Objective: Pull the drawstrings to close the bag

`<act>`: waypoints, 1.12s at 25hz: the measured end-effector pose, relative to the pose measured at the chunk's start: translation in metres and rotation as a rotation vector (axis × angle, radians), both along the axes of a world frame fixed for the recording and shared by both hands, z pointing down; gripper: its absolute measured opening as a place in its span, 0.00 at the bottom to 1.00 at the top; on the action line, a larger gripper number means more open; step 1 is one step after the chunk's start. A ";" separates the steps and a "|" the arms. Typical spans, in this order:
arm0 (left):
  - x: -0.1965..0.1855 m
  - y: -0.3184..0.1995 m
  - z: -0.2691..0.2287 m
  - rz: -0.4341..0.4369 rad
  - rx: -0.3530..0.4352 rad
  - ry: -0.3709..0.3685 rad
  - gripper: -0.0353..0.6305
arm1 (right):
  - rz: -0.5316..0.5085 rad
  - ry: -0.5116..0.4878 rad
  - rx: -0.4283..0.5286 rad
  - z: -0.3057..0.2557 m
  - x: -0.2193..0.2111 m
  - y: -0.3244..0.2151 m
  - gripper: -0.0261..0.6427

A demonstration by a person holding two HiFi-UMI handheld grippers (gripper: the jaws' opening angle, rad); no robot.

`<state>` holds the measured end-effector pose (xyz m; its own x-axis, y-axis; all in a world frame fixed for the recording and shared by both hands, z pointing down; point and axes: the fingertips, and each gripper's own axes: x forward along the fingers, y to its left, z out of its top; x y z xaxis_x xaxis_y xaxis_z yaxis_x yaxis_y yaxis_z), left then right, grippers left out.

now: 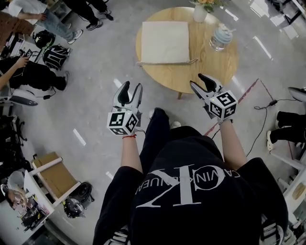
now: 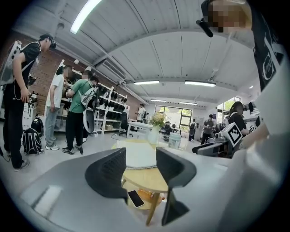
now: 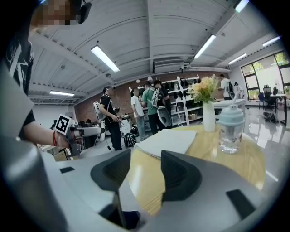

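A flat cream drawstring bag (image 1: 162, 42) lies on the round wooden table (image 1: 210, 67), with its drawstrings (image 1: 168, 62) along the near edge. Both grippers hang in the air short of the table, apart from the bag. My left gripper (image 1: 132, 88) is open and holds nothing, off the table's near-left edge. My right gripper (image 1: 197, 80) is open and holds nothing, just over the near rim. In the left gripper view the bag (image 2: 140, 155) shows between the open jaws, far beyond my left gripper (image 2: 141, 168). In the right gripper view the bag (image 3: 168, 141) lies ahead of my right gripper (image 3: 146, 174).
A white vase with flowers (image 1: 201, 12) and a clear lidded jar (image 1: 221, 37) stand at the table's far right. A phone (image 2: 136, 198) lies on the table's lower shelf. People and backpacks (image 1: 56, 56) are at the left, a cardboard box (image 1: 55, 174) at the lower left, a cable (image 1: 265, 107) at the right.
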<state>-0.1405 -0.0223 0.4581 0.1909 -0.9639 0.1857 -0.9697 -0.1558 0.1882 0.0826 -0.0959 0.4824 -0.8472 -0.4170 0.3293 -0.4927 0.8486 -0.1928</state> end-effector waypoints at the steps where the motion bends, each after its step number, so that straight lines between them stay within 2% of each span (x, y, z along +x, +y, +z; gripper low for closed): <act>1: -0.003 -0.004 0.004 0.006 -0.010 0.000 0.35 | 0.000 0.014 -0.003 0.004 -0.003 -0.003 0.32; 7: -0.022 -0.048 0.033 0.040 -0.075 0.019 0.35 | 0.019 0.130 -0.028 0.030 -0.018 -0.044 0.32; 13: -0.030 -0.099 0.059 0.100 -0.134 0.026 0.37 | -0.030 0.332 -0.032 0.068 -0.023 -0.085 0.32; 16: -0.035 -0.116 0.072 0.117 -0.165 0.038 0.37 | -0.092 0.466 -0.012 0.083 -0.032 -0.106 0.32; 21: -0.041 -0.127 0.091 0.150 -0.219 0.044 0.38 | -0.244 0.666 -0.030 0.115 -0.034 -0.115 0.34; 23: -0.046 -0.131 0.095 0.155 -0.230 0.042 0.38 | -0.323 0.742 0.007 0.122 -0.034 -0.120 0.36; 25: -0.051 -0.133 0.099 0.155 -0.239 0.044 0.38 | -0.387 0.781 0.021 0.126 -0.037 -0.122 0.36; 28: -0.055 -0.135 0.106 0.154 -0.253 0.046 0.38 | -0.433 0.762 -0.066 0.132 -0.040 -0.121 0.36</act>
<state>-0.1953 -0.1577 0.5639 0.3445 -0.8472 0.4044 -0.9281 -0.2426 0.2826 0.0426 -0.2165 0.6145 -0.4668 -0.0701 0.8816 -0.1443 0.9895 0.0022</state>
